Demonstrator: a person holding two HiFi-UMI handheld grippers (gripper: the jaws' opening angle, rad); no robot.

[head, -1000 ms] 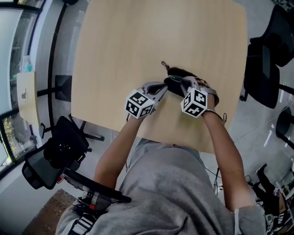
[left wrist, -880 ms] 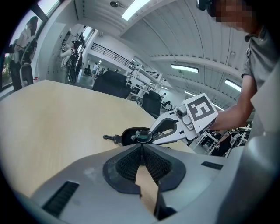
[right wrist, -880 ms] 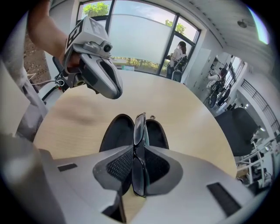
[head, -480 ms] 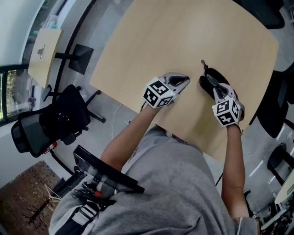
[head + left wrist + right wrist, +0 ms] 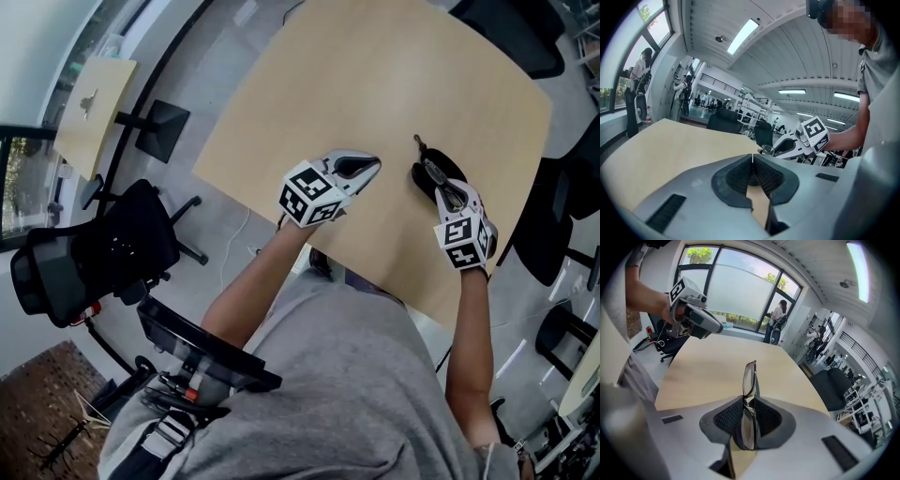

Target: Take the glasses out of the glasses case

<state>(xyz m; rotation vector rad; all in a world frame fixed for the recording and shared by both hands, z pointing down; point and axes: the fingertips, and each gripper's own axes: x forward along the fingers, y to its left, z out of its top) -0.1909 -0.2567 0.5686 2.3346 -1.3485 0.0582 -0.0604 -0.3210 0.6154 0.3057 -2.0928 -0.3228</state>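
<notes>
Pulled apart over the wood table (office chairs around), right gripper clamps glasses, left gripper shut.

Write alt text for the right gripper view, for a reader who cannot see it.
The right gripper is shut on a folded pair of glasses, held edge-on and upright, with a light wooden table beyond. At upper left a hand holds the left gripper, with large windows behind.

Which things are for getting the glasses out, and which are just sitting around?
For the job: glasses, held in the right tool; black case on the table.
Just sitting around: black chair on the floor; small side table.
</notes>
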